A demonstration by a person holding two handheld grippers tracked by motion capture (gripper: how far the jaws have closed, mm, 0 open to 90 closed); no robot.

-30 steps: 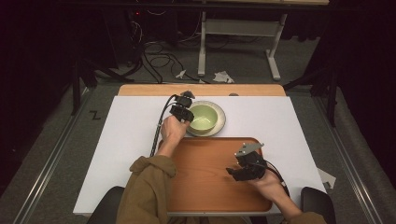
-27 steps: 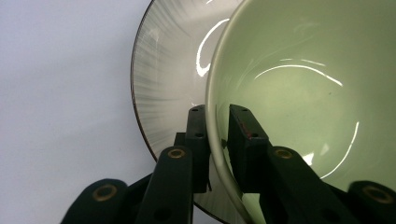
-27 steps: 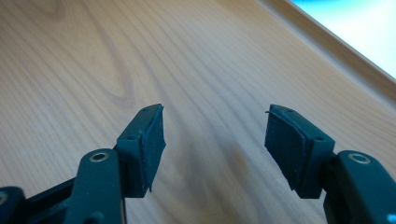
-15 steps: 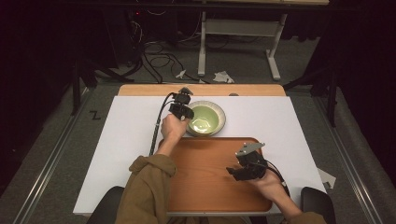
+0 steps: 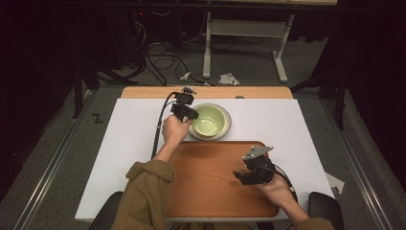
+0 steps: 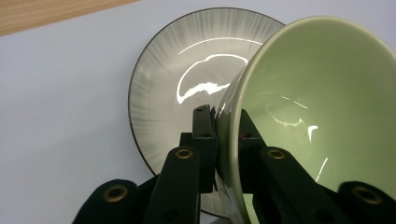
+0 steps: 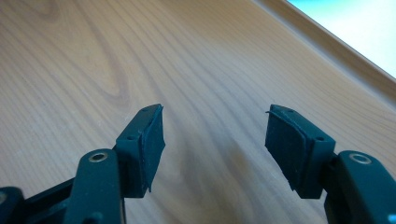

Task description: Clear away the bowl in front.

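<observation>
The left gripper (image 5: 184,109) has its jaws clamped on the near rim of the green bowl (image 5: 209,120), one jaw inside and one outside, tipping it on the grey plate (image 6: 159,93), likely to lift it clear. Further right, the right gripper (image 5: 252,172) hovers over the wooden tray (image 5: 206,191) with jaws apart and empty, apparently waiting.
</observation>
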